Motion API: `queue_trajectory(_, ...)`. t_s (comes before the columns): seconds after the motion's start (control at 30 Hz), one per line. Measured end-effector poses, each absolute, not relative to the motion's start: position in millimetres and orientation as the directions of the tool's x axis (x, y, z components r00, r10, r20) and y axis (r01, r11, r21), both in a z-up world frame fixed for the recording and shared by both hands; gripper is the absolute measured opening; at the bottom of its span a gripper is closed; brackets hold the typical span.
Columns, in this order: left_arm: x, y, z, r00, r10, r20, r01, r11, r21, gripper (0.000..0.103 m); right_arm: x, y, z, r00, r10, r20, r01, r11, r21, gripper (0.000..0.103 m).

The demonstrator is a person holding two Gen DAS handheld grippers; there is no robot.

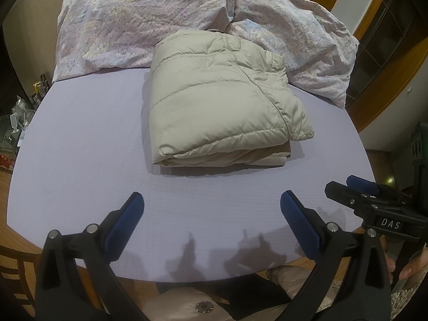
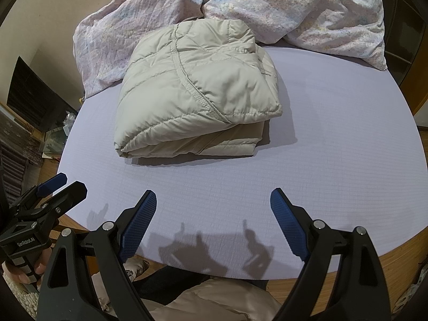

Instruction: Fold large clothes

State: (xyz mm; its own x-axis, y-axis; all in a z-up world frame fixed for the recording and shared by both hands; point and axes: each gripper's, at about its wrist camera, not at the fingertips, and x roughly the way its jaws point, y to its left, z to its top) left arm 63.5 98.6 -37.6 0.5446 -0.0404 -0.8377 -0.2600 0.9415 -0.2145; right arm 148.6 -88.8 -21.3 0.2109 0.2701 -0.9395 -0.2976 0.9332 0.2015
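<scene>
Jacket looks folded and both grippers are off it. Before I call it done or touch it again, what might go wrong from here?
1. The puffy beige jacket sits in thick, springy layers; its top flap could loosen or slide off if nudged.
2. Its far edge lies against the rumpled floral quilt, so pushing it back might snag it.
3. The left gripper and right gripper hover open over the lavender sheet; a low approach may drag the sheet.
</scene>
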Motion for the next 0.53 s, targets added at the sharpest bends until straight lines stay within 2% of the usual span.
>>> queue_trajectory(0.53, 63.3, 99.8, -35.4, 0.548, -0.037, -0.835, -0.253, 0.945, -0.208, 0.101, 149.2, -89.5, -21.7, 0.212, 0.27, -0.939, -0.299, 0.933, 0.201, 0.089)
